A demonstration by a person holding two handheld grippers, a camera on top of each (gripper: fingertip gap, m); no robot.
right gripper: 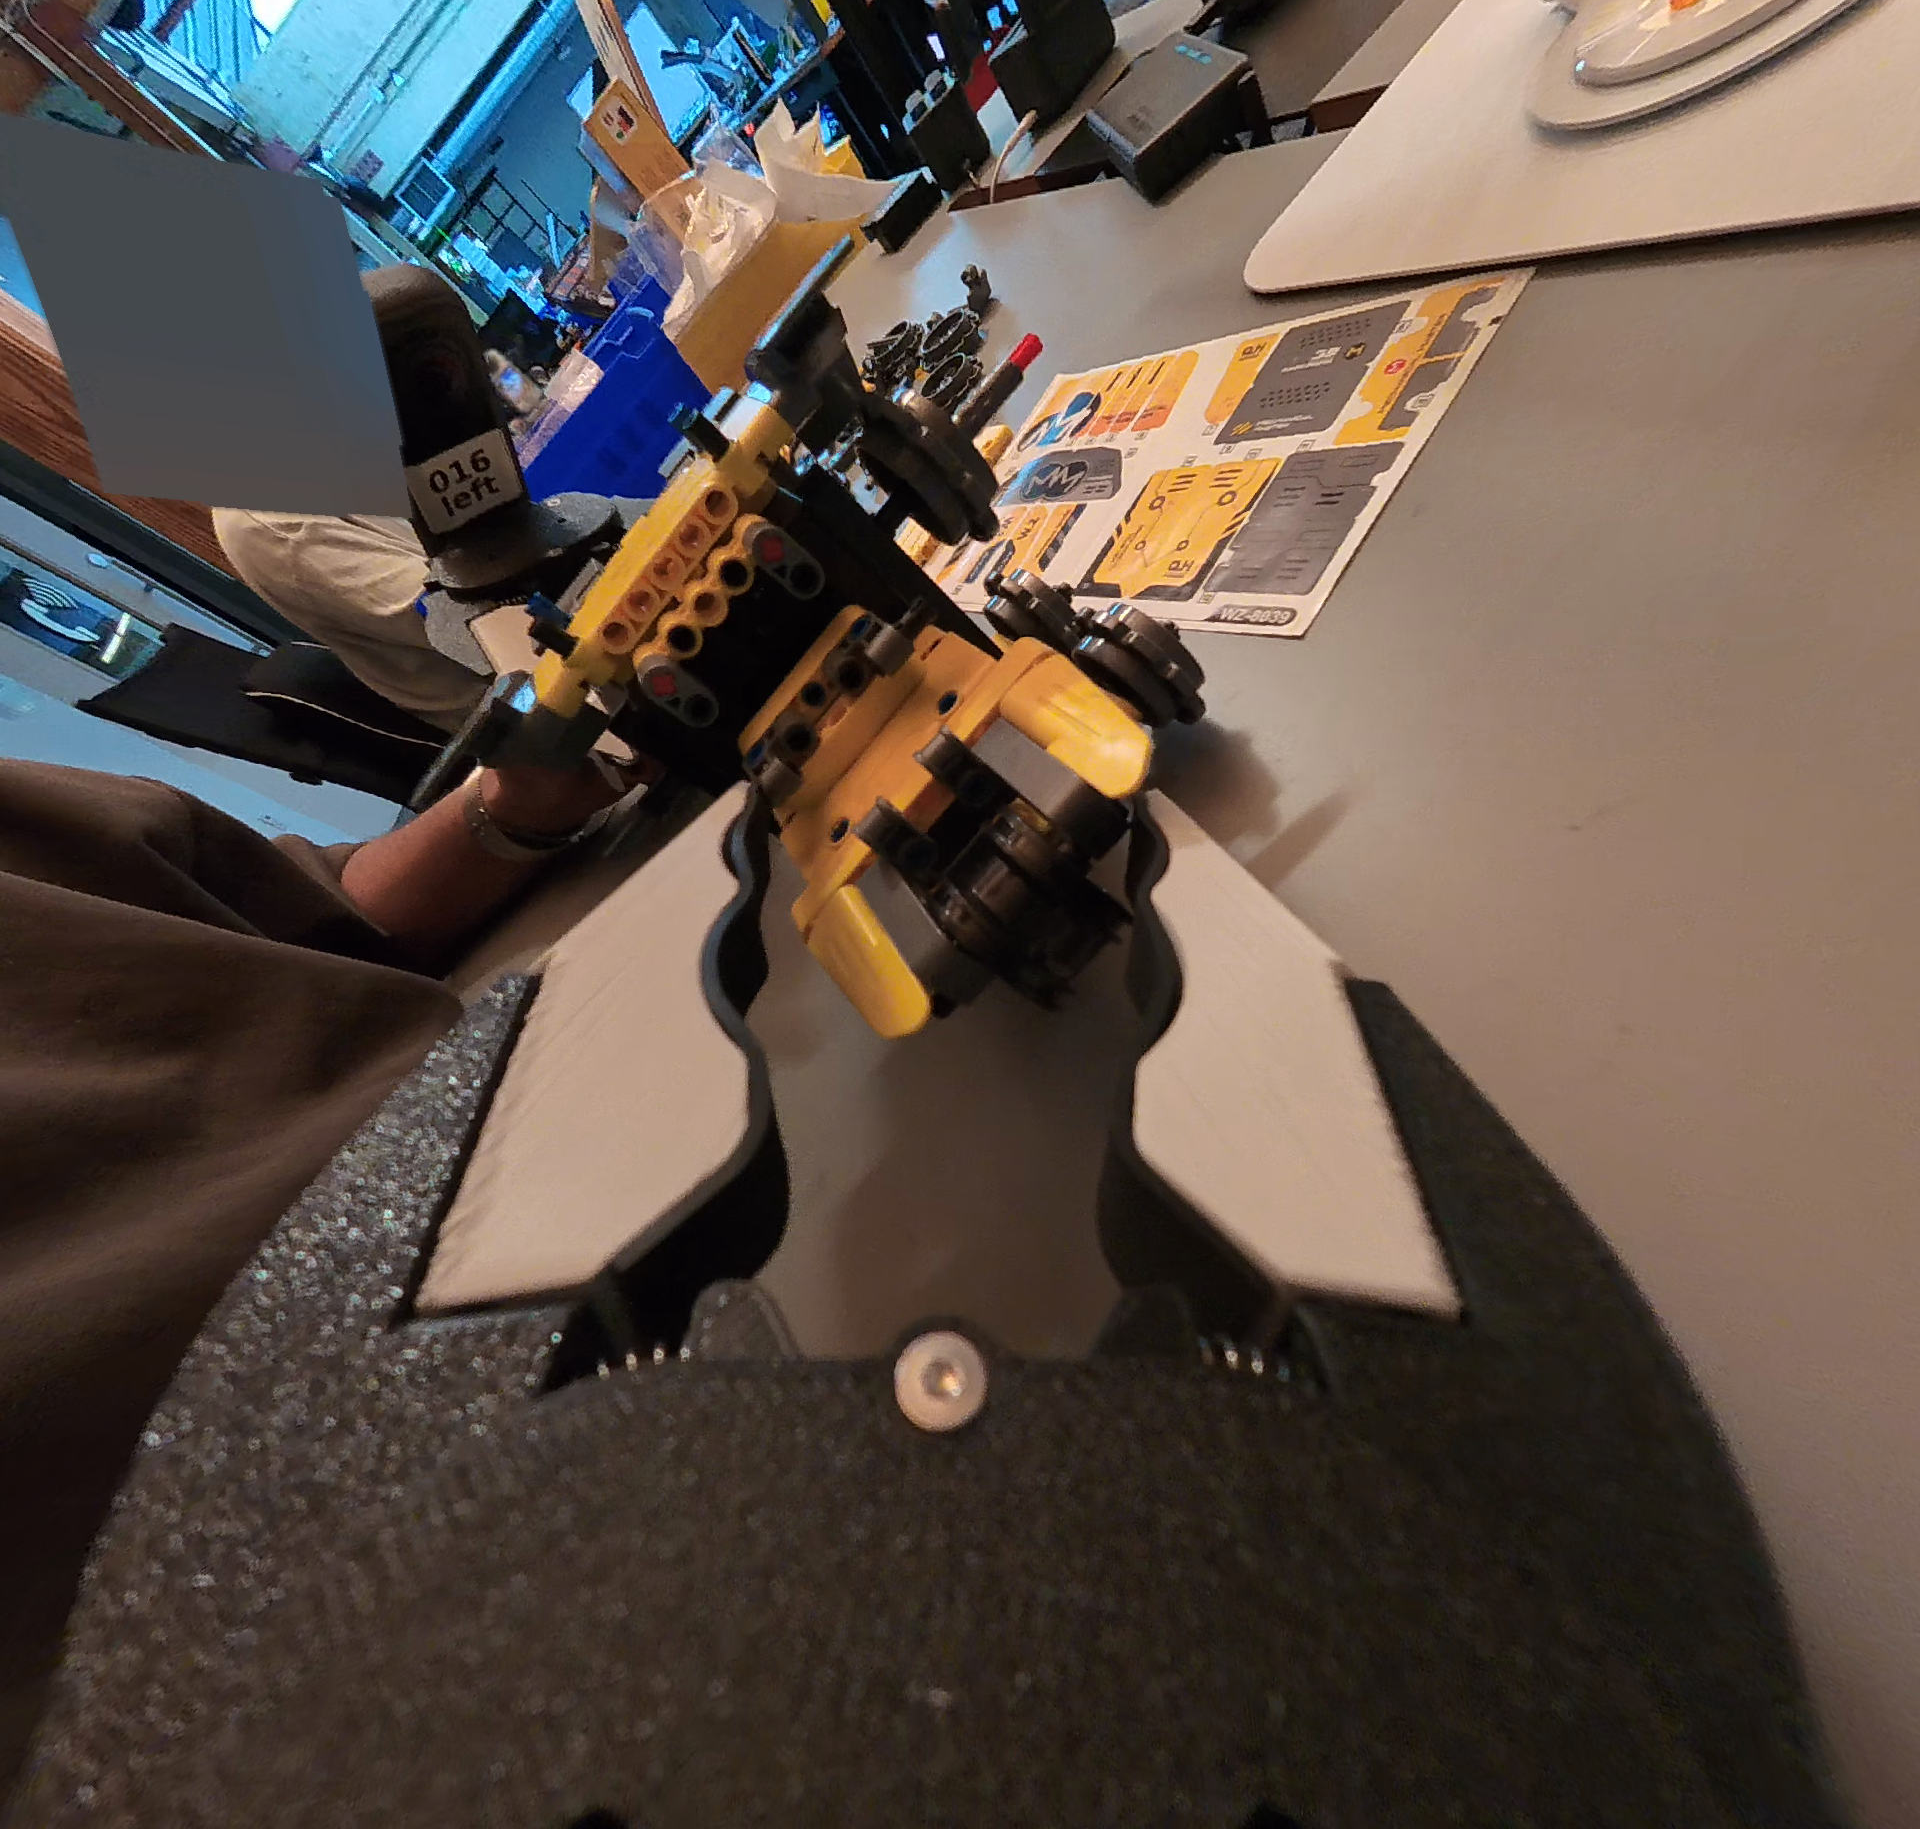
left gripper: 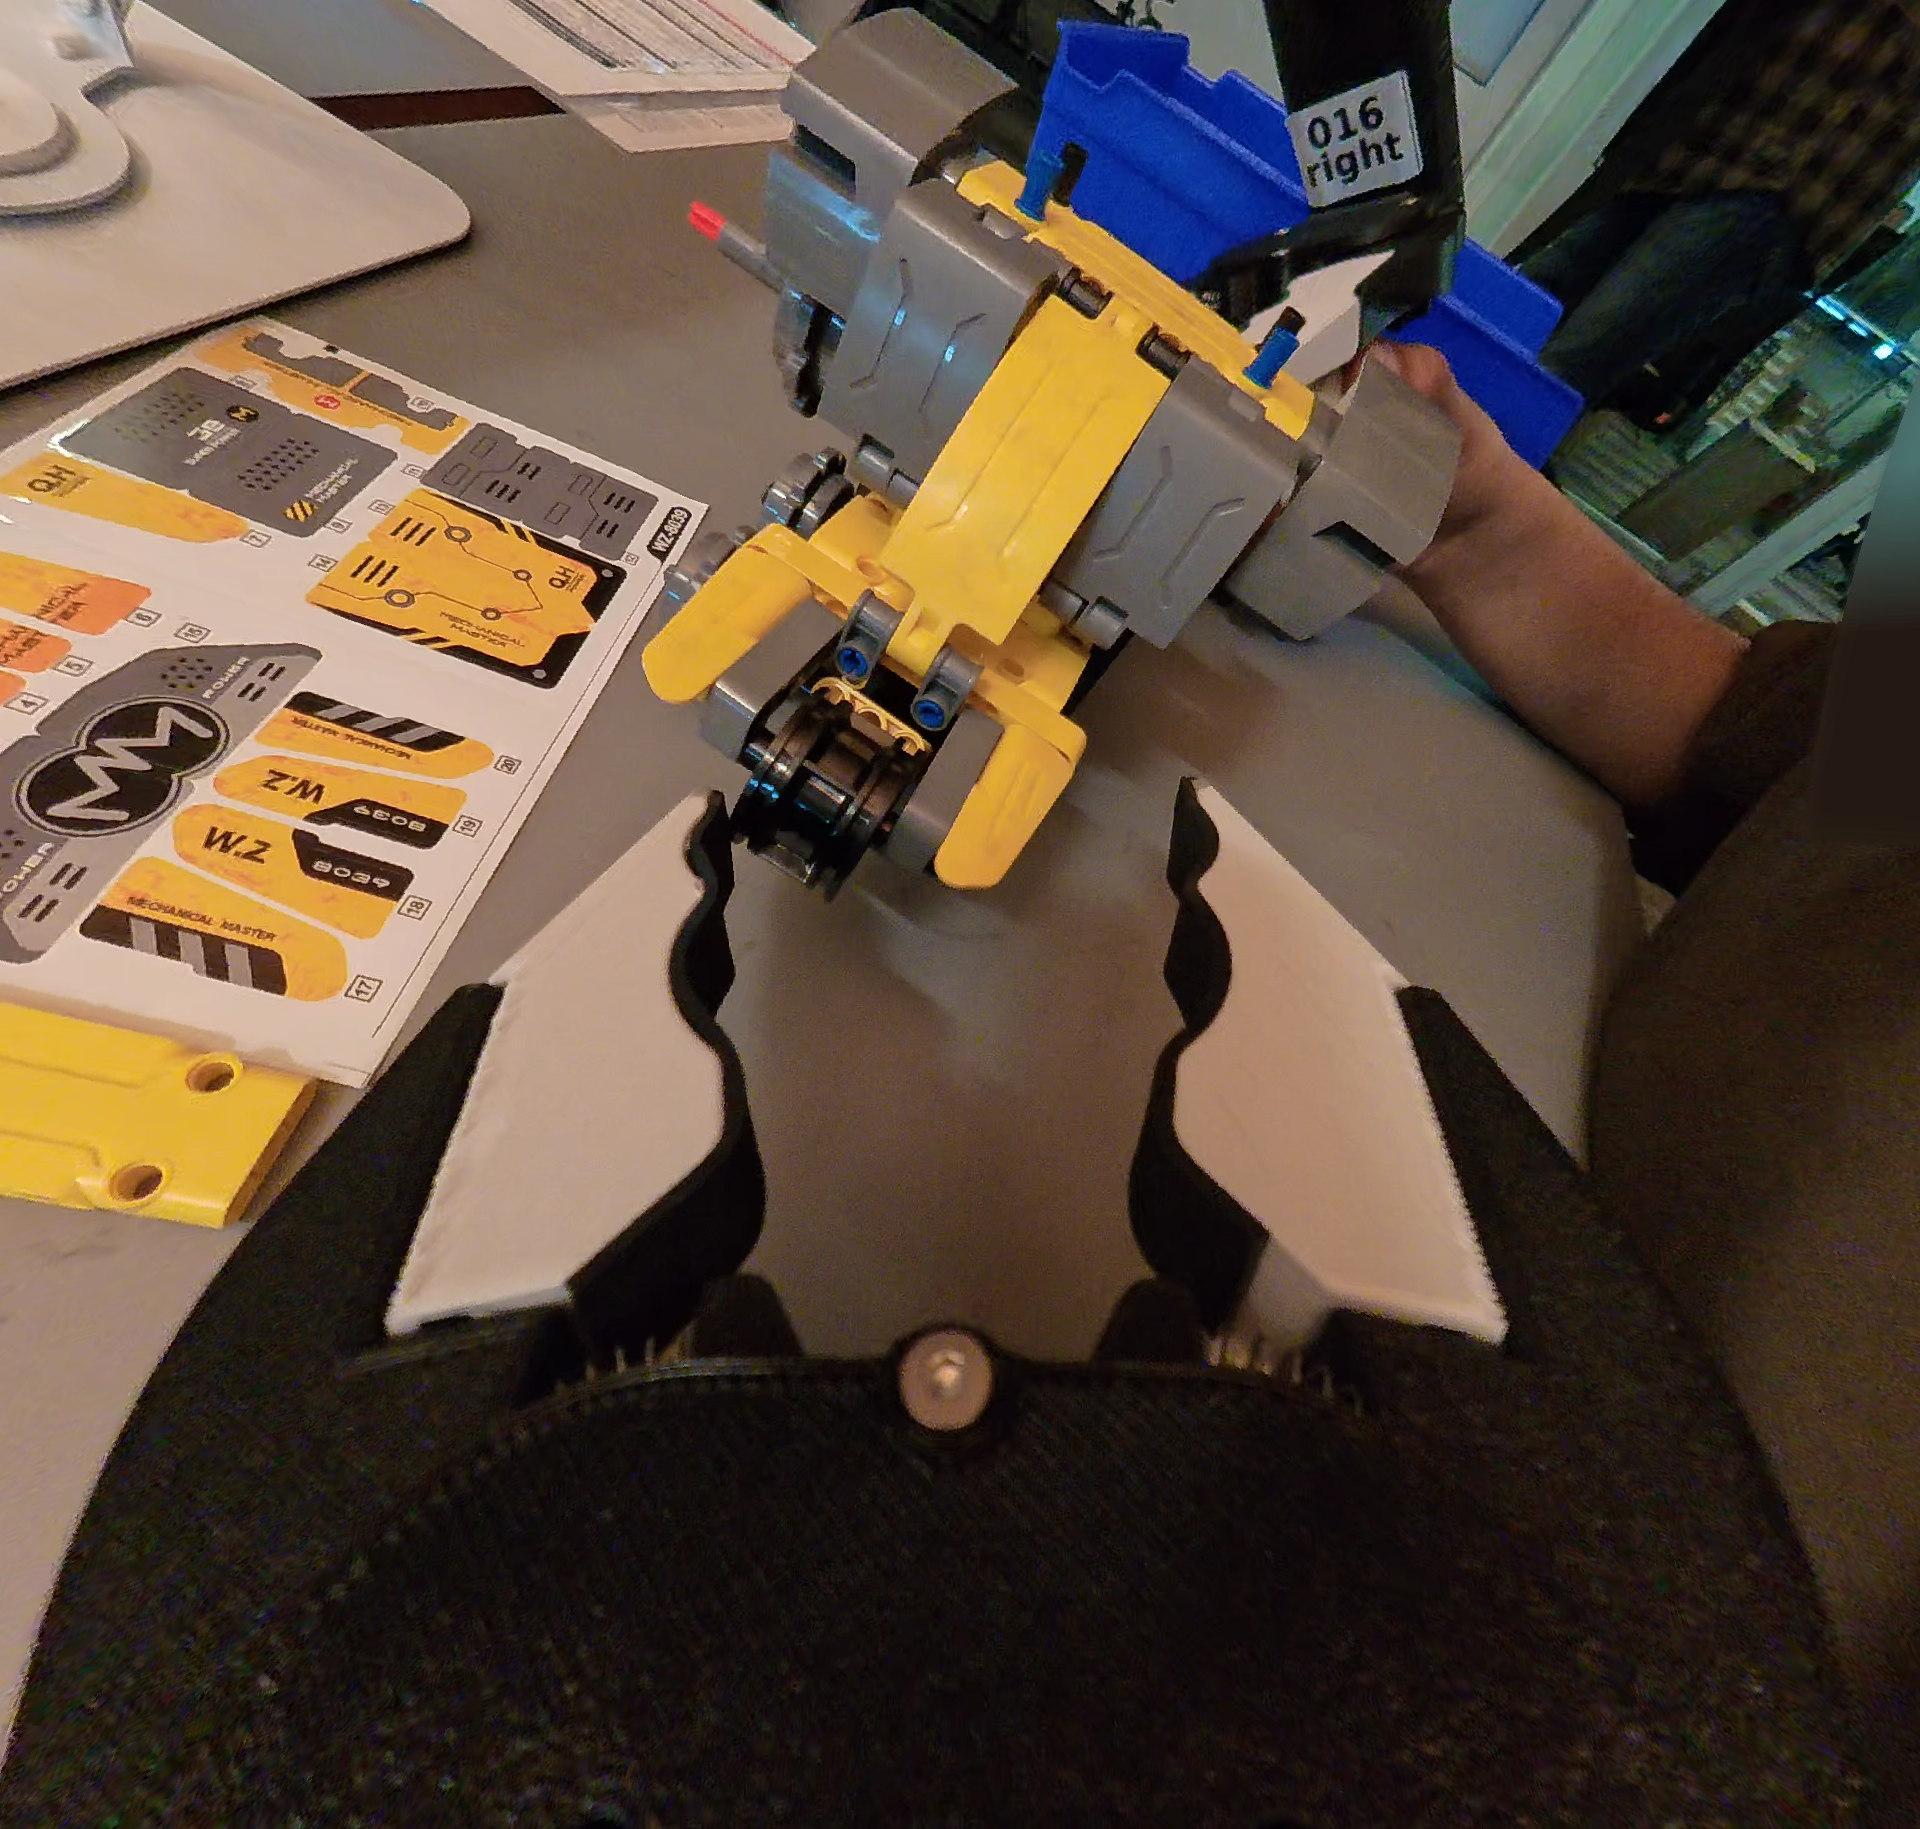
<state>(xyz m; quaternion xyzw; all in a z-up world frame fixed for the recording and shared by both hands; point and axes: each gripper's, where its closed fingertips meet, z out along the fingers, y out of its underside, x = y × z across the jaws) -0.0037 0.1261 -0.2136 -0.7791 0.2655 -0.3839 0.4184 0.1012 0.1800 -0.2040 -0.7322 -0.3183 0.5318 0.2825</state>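
A yellow and grey brick-built vehicle model is tilted over the grey table. My left gripper is open and empty. Its left fingertip is just beside the black wheel hub at the model's near end. My right gripper is shut on the other end of the model, with yellow prongs and a black hub between its fingers. It also shows in the left wrist view, at the model's far end. A person's hand is under that end.
A sticker sheet lies left of the model, with a loose yellow panel at its near edge. A white stand base is at the back left and a blue bin behind the model. Loose black gears lie farther along the table.
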